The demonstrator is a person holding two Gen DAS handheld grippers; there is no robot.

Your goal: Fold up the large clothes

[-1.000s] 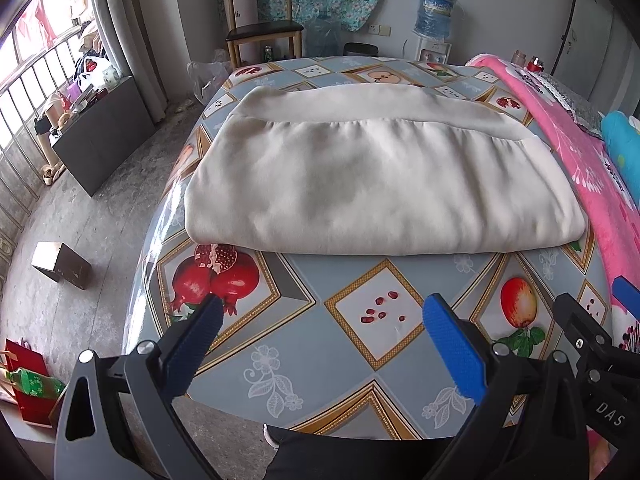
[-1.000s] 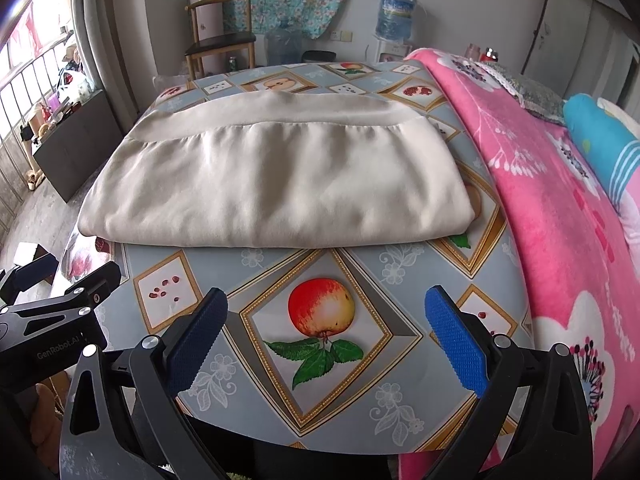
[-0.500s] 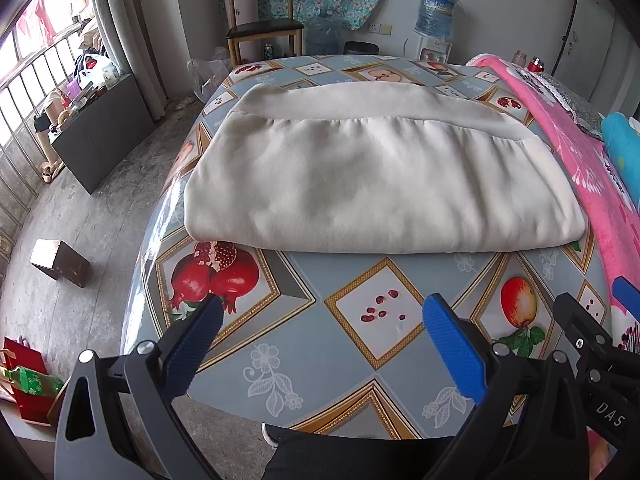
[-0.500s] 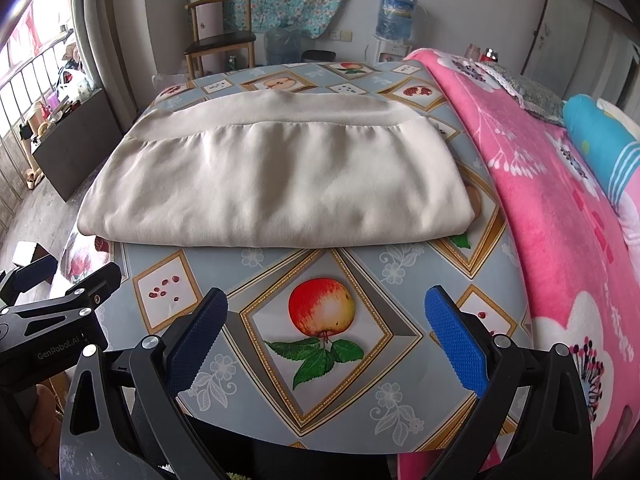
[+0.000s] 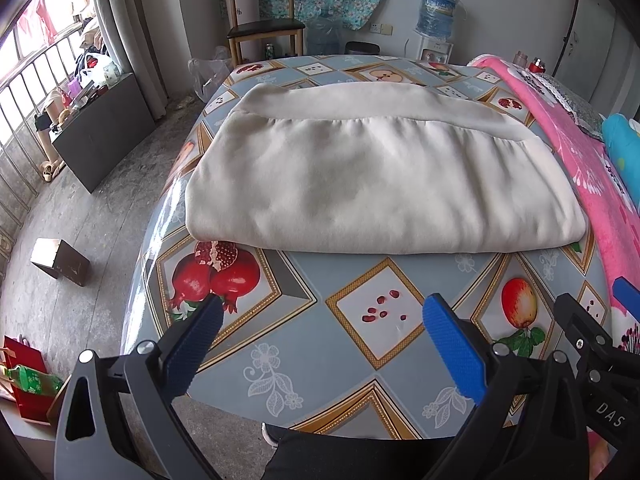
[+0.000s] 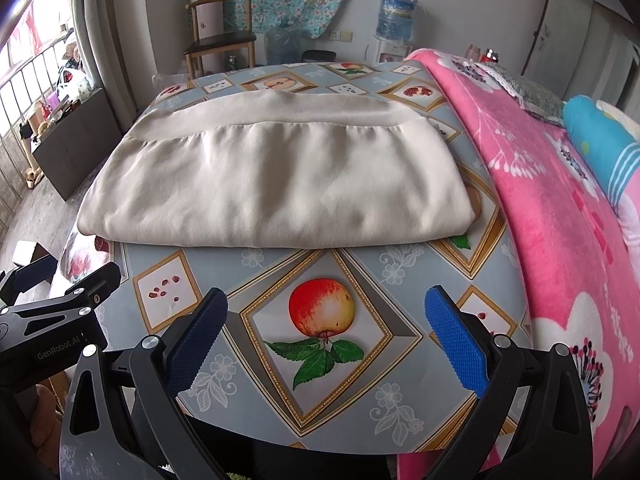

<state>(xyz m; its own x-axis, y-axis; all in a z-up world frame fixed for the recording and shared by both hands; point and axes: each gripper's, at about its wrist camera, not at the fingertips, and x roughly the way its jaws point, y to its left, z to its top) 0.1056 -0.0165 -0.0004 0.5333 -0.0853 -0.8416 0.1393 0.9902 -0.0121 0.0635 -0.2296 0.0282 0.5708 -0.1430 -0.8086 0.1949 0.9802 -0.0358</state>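
Flanking folded garment (image 5: 380, 184): pink blanket (image 6: 560, 220)

Readable text, two spots only. "DAS" in light letters on the black body of the right gripper (image 5: 624, 292), seen at the lower right edge of the left wrist view; it may be part of a longer word, cut off by the frame. "GenRobot.AI" in grey on the black body of the left gripper (image 6: 60, 276), lower left of the right wrist view. Water jug (image 6: 396, 10) label: print there, too small to read. White box on the chair (image 5: 244, 0) has a small mark, illegible.
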